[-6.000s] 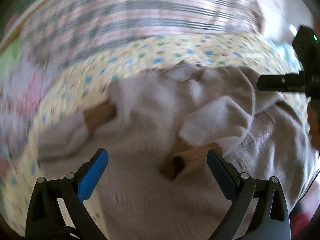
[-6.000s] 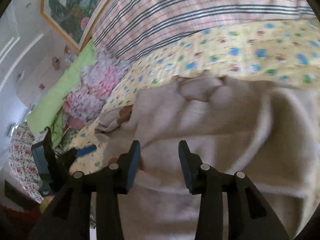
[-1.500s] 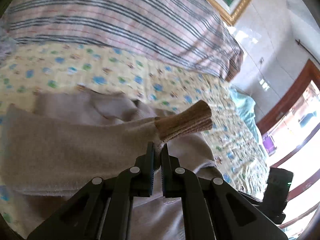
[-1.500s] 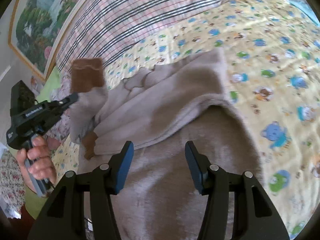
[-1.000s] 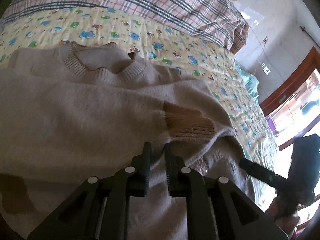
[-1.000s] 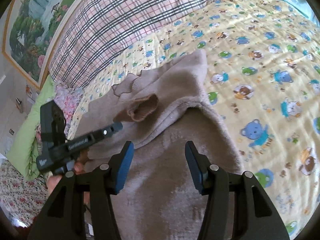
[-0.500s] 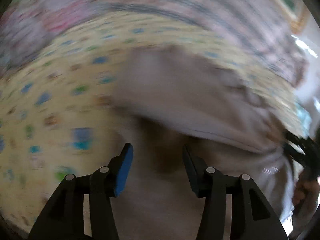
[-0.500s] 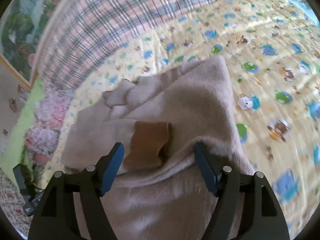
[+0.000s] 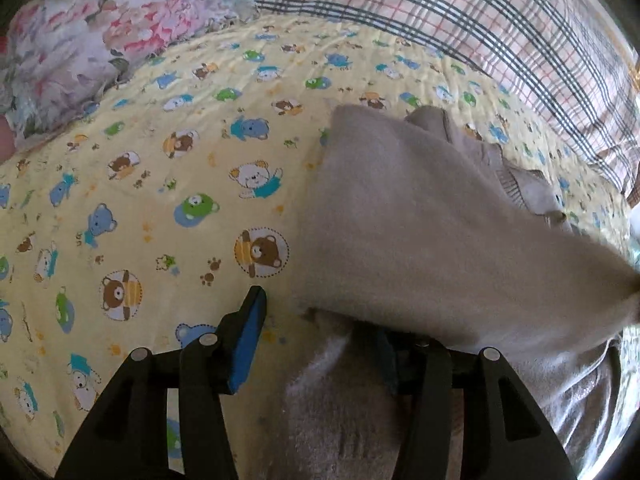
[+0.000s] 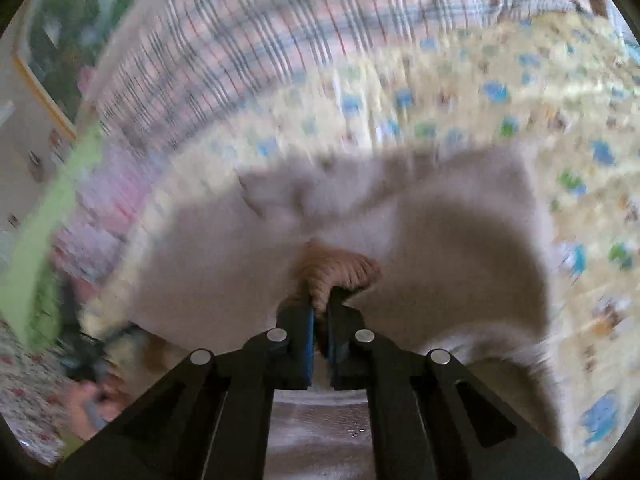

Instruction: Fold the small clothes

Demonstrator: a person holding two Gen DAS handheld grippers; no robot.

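Observation:
A beige knit sweater [image 9: 400,220] lies on the bed with a sleeve folded across its body. My left gripper [image 9: 316,336] is open at the sweater's left edge. Its blue-padded left finger [image 9: 248,340] rests on the sheet, while the right finger is mostly hidden under the folded cloth. Sweater fabric lies loosely between the jaws, unpressed. In the blurred right wrist view, my right gripper [image 10: 320,312] is shut on the sleeve's brown ribbed cuff [image 10: 340,268], which bunches above the fingertips over the sweater [image 10: 440,240].
A yellow bear-print sheet [image 9: 160,200] covers the bed. A plaid blanket [image 9: 480,20] lies along the far side and floral pillows [image 9: 80,40] at the upper left. A person's hand [image 10: 88,400] shows at the lower left of the right wrist view.
My left gripper let go of the sleeve, opened and swung to the sweater's left edge. My right gripper moved in over the brown cuff and shut on it.

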